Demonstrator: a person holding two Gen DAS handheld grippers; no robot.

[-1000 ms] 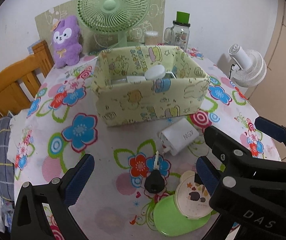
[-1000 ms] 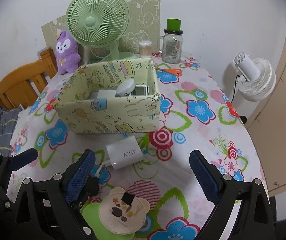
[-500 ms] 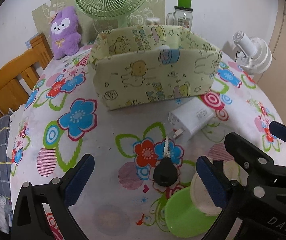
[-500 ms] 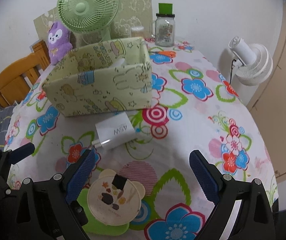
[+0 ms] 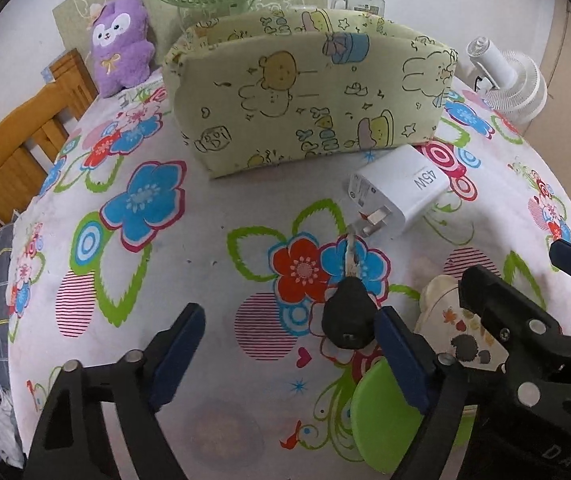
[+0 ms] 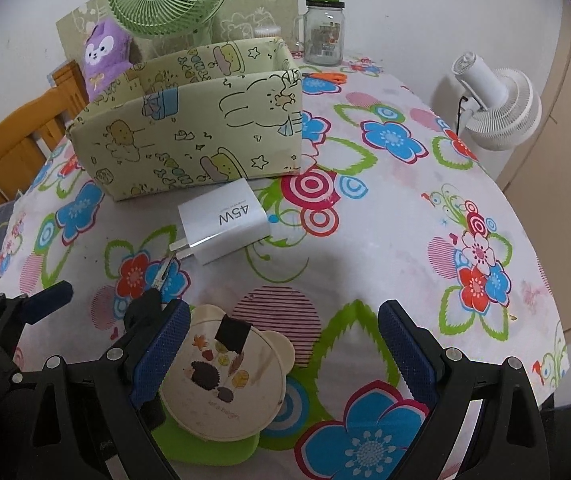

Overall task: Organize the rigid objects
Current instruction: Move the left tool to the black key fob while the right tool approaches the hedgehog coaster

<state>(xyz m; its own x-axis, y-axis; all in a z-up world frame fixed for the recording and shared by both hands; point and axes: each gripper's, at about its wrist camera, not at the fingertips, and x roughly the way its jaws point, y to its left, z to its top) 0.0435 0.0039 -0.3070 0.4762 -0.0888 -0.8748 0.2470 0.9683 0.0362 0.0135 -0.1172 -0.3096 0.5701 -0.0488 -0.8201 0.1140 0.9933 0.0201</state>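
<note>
A: Two items low on the floral tablecloth (image 6: 405, 216): black key (image 5: 347, 320) beside the closing left gripper (image 5: 285, 344); nothing between its pads.

B: Round bear-eared lid (image 6: 225, 372) inside the wide-open right gripper (image 6: 281, 344); untouched; white charger (image 6: 223, 220) beyond, near the yellow box (image 6: 189, 136).

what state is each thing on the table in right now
left gripper: closing, nothing between its fingers
right gripper: open, over the round case
round case: closed, lying on green lid
charger: unplugged, on its side
fabric box: upright, open top
jar: upright, lidded
</note>
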